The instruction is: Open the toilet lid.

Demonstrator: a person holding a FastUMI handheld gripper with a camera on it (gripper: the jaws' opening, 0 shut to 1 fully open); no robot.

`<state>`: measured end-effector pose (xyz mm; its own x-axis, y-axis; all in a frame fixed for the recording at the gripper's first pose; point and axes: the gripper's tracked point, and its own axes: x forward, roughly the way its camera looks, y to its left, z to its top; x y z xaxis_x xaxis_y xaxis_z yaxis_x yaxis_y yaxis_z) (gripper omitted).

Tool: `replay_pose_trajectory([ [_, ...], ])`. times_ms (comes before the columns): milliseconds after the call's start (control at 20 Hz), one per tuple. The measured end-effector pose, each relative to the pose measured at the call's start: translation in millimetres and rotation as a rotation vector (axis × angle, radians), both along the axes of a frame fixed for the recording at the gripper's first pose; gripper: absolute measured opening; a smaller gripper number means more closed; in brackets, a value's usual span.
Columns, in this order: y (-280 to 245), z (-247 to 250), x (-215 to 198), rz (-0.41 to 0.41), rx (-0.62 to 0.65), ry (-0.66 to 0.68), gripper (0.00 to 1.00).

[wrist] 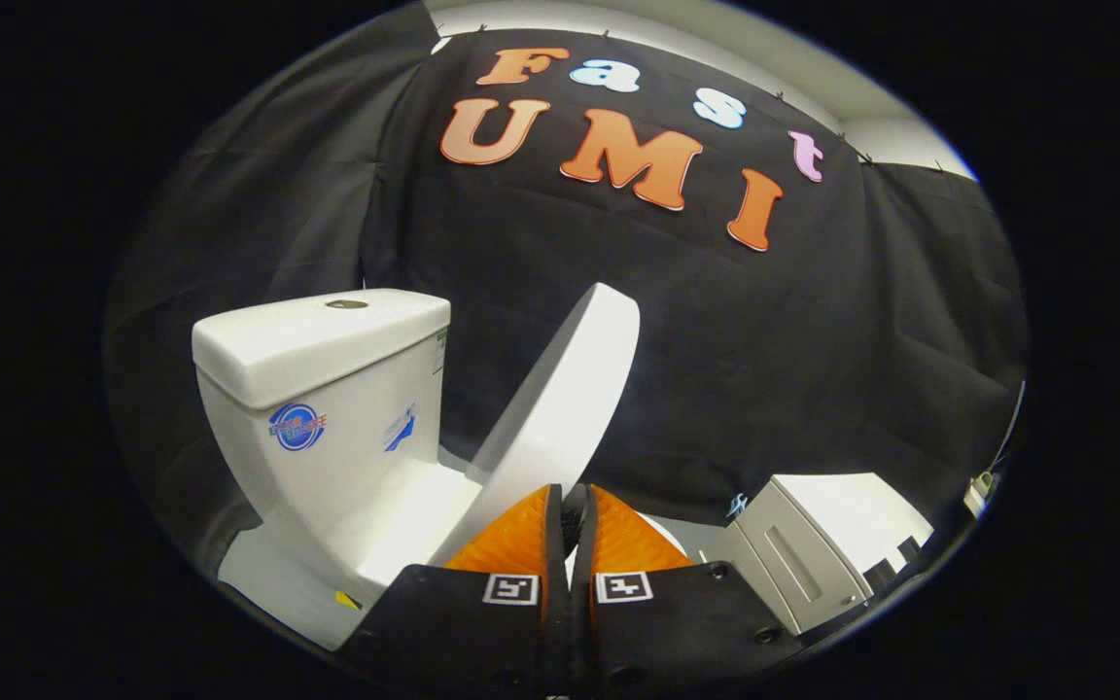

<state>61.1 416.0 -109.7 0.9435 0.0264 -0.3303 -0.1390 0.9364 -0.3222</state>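
A white toilet stands ahead, its tank [327, 389] to the left of my fingers. The white lid [560, 399] is lifted partway and slants up and away from the bowl, its free edge high against the black cloth. My gripper [572, 506] sits right at the lid's lower edge. Its two orange fingers [516, 535] are pressed together with only a thin dark gap between them. The fingertips touch or lie just under the lid; I cannot tell whether they pinch its edge. The bowl and seat are mostly hidden behind the fingers.
A white cabinet or box [803, 544] stands to the right of the toilet, close to the fingers. Black cloth walls the booth behind and on both sides. A small chrome flush button [347, 304] sits on the tank top.
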Motion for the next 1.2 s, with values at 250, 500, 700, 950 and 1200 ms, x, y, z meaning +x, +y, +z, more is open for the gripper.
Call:
replay_pose_trajectory([
  [250, 31.7, 5.2, -2.7, 0.035, -0.066, -0.027, 0.08],
  [500, 59.5, 6.6, -5.1, 0.072, -0.139, -0.071, 0.08],
  [700, 82.7, 4.4, -7.7, 0.095, -0.167, -0.085, 0.08],
  [950, 113.3, 0.1, -13.2, 0.156, -0.212, -0.097, 0.08],
  [1200, 144.7, -5.2, -19.1, 0.205, -0.251, -0.106, 0.08],
])
